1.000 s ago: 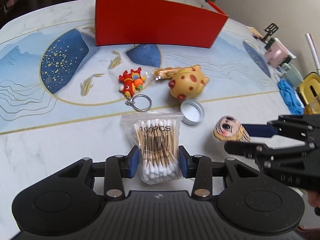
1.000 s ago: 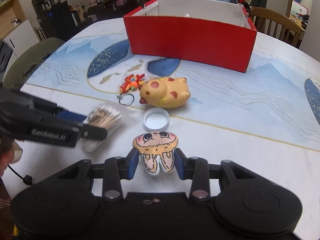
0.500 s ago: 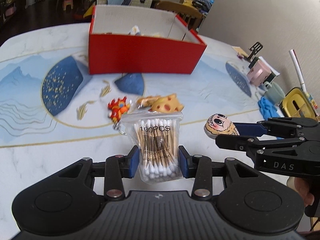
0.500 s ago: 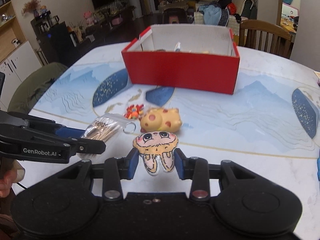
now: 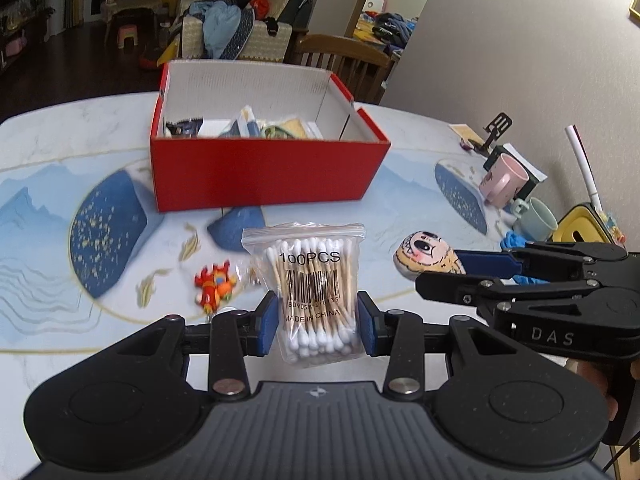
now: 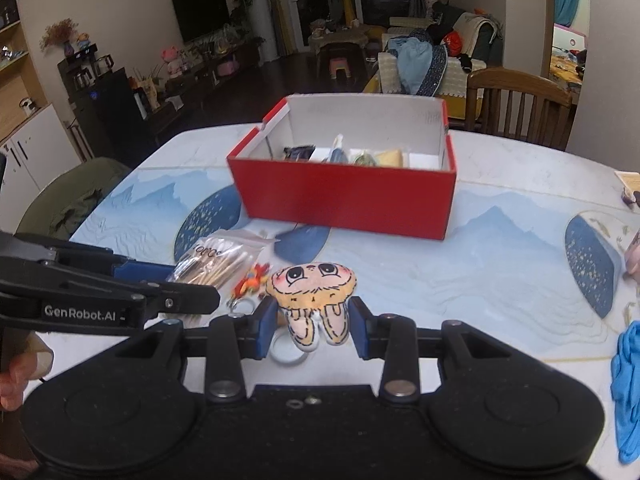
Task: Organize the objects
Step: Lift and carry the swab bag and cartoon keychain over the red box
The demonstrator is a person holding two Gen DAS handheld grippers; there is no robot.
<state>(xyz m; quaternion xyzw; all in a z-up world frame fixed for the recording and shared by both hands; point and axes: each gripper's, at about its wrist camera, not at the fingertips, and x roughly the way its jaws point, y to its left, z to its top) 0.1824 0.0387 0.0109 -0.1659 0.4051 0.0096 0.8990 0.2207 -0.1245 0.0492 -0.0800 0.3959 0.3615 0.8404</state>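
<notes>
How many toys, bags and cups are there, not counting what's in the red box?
Toys: 2, the plush doll and the red keychain figure
Bags: 1, the cotton swab bag
Cups: 2, the pink mug and the green mug
Total: 5

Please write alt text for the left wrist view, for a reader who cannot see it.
The left hand-held gripper holds a clear bag of cotton swabs above a patterned table, facing an open red box with items inside. At right, the right hand-held gripper holds a small plush doll; a red toy keychain lies on the table.
</notes>
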